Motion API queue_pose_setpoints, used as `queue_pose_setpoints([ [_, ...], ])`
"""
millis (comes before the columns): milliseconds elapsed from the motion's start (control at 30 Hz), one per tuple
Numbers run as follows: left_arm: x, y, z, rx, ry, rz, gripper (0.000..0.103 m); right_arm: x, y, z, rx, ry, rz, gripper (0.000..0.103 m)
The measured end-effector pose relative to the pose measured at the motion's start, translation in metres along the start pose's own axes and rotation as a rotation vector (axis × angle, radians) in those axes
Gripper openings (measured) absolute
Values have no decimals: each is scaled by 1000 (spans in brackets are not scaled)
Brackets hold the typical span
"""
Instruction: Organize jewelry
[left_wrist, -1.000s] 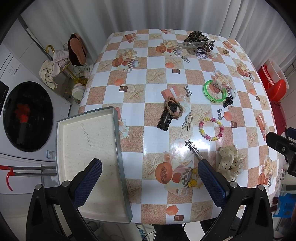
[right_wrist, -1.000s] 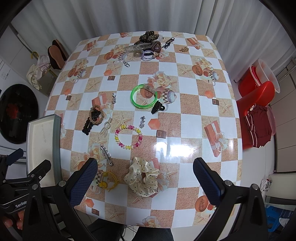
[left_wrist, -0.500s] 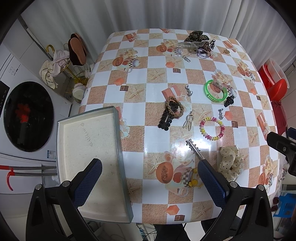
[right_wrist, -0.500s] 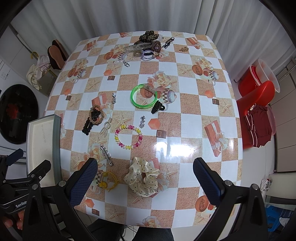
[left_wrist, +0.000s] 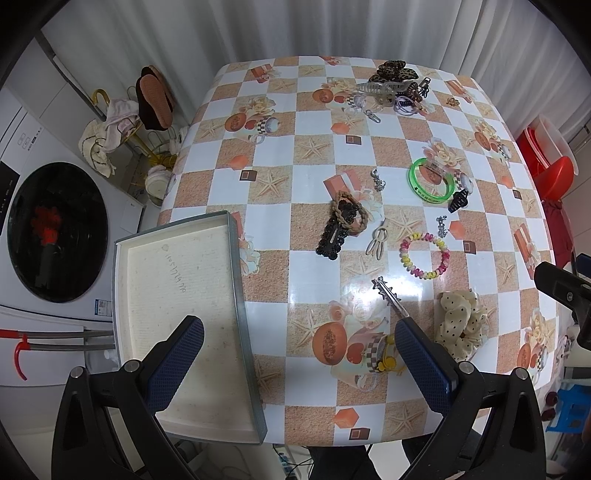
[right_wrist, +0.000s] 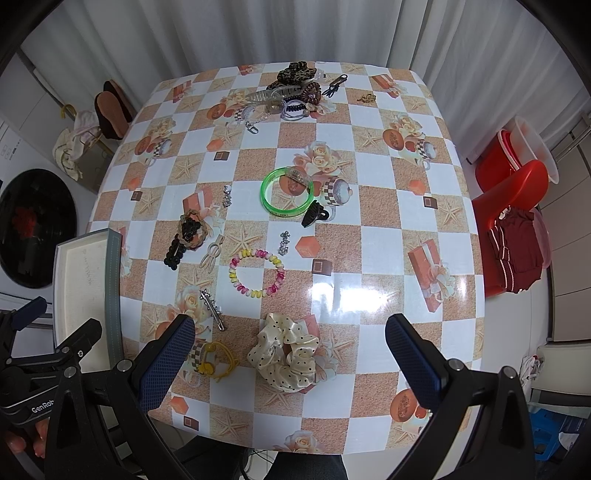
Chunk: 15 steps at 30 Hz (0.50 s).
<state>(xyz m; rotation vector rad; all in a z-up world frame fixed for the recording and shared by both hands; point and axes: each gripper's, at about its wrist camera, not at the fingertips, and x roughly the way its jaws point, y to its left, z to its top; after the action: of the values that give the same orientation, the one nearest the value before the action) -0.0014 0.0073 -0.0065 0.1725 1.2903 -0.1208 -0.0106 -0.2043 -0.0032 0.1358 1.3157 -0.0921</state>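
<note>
We're at the start — nothing picked, tray (left_wrist: 177, 295) bare. Left gripper (left_wrist: 299, 362) and right gripper (right_wrist: 290, 354) both spread wide, holding nothing. Cream scrunchie (right_wrist: 286, 352) lies right of the tray, between the right gripper's fingers — descend, then close.

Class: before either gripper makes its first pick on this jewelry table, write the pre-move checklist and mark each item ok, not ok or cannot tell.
1. Left gripper open, holding nothing: ok.
2. Right gripper open, holding nothing: ok.
3. Tray has free room: ok, nothing in it.
4. Polka-dot scrunchie between the right gripper's fingers, apart from the yellow hair tie: ok.
5. Tray fully supported on the table: not ok, it overhangs the edge.
6. Gripper height above the table: cannot tell.
</note>
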Motion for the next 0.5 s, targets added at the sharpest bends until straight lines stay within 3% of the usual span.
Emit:
queue_pose_setpoints([
  [500, 1, 1, -1, 0, 2, 2, 103, 0, -1, 1, 0, -1, 0, 102],
])
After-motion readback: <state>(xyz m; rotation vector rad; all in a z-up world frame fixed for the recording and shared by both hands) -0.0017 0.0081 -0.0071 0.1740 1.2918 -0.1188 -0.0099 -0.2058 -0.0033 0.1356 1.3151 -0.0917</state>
